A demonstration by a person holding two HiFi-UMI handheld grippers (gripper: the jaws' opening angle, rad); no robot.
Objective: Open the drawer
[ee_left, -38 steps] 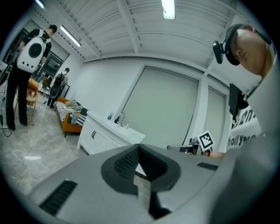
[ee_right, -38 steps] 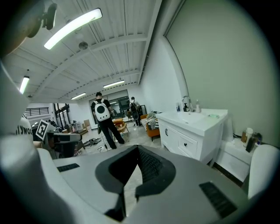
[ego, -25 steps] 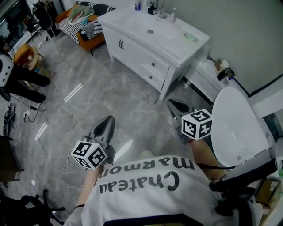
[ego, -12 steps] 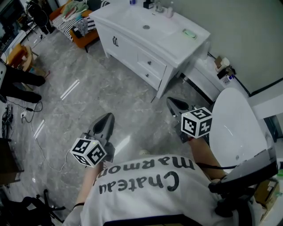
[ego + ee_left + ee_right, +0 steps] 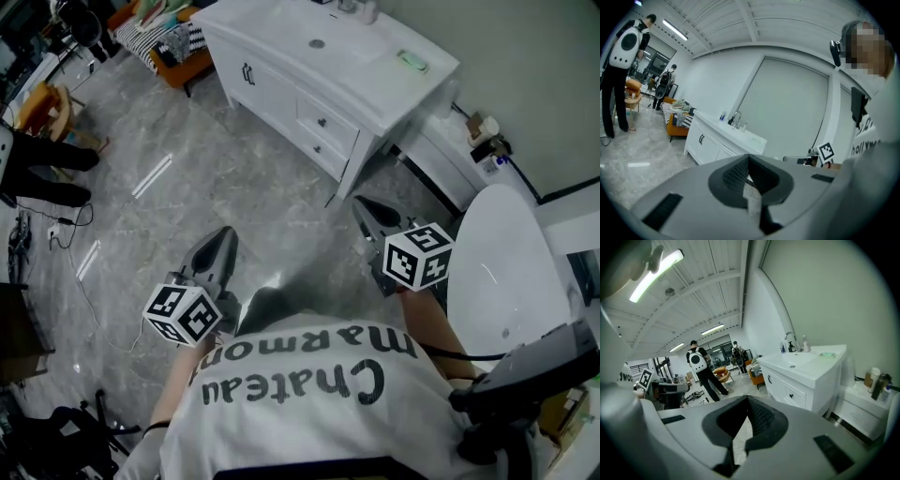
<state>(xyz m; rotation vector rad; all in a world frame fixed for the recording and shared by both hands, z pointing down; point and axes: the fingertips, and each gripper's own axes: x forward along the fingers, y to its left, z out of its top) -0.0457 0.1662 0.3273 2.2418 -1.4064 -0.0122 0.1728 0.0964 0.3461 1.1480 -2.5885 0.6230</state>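
A white vanity cabinet (image 5: 281, 70) stands ahead, with two small knobbed drawers (image 5: 323, 122) on the right of its front, both shut. They also show in the right gripper view as drawers (image 5: 794, 397). My left gripper (image 5: 225, 232) hovers over the grey floor, well short of the cabinet, its jaws shut on nothing. My right gripper (image 5: 360, 203) is nearer, just below the cabinet's right corner, also shut and empty. In the left gripper view my left gripper (image 5: 748, 159) points toward the cabinet (image 5: 708, 143). My right gripper (image 5: 748, 399) points left of the drawers.
A white toilet lid (image 5: 497, 262) is at my right, and a low white unit (image 5: 450, 164) with bottles sits beside the vanity. An orange sofa (image 5: 178, 61) stands far left, with a person's legs (image 5: 47, 173) and cables (image 5: 75, 253) nearby. A black chair (image 5: 525, 375) is behind me.
Both grippers have moved forward a little toward the vanity, which now sits slightly closer in the head view. Both stay shut.
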